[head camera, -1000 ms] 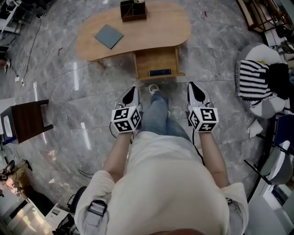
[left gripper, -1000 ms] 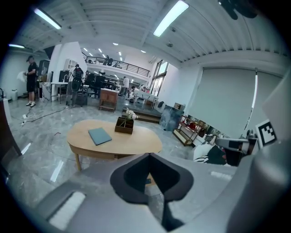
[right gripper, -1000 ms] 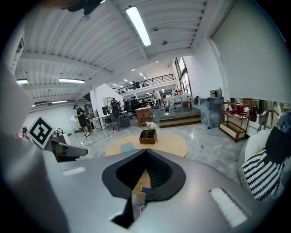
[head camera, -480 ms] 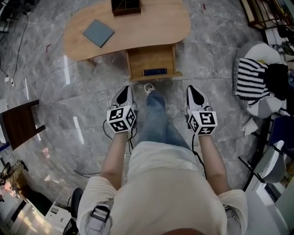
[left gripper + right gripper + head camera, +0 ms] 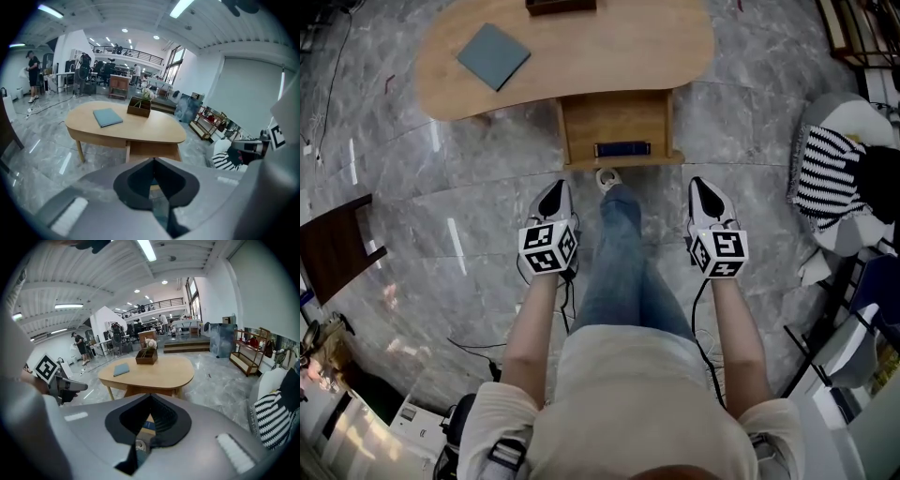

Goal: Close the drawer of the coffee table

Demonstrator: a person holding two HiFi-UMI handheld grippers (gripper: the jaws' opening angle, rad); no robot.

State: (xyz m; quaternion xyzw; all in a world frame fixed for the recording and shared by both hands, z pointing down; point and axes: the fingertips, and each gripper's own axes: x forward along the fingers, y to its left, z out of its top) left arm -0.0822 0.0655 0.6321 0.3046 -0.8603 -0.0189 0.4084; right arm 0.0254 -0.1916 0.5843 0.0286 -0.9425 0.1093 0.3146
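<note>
**Drawer open, both claws closed and empty, not yet in contact**

Head view: the coffee table [image 5: 581,56] sits at 12 o'clock. Its drawer [image 5: 614,120] is pulled out toward 6 o'clock, with a blue object [image 5: 622,149] lying at its front edge.

The left gripper [image 5: 551,193] is at about 7 o'clock of the drawer front and the right gripper [image 5: 703,191] at about 5 o'clock. Both are near it but apart from it, with jaws pressed together on nothing.

Handling estimate: a rigid wooden box, light, likely sliding on runners. No grasp is needed. Push with closed tips flat on the front panel, centred or evenly on both sides, since off-centre force may skew and jam it. Keep the tips clear of the closing gap.
</note>
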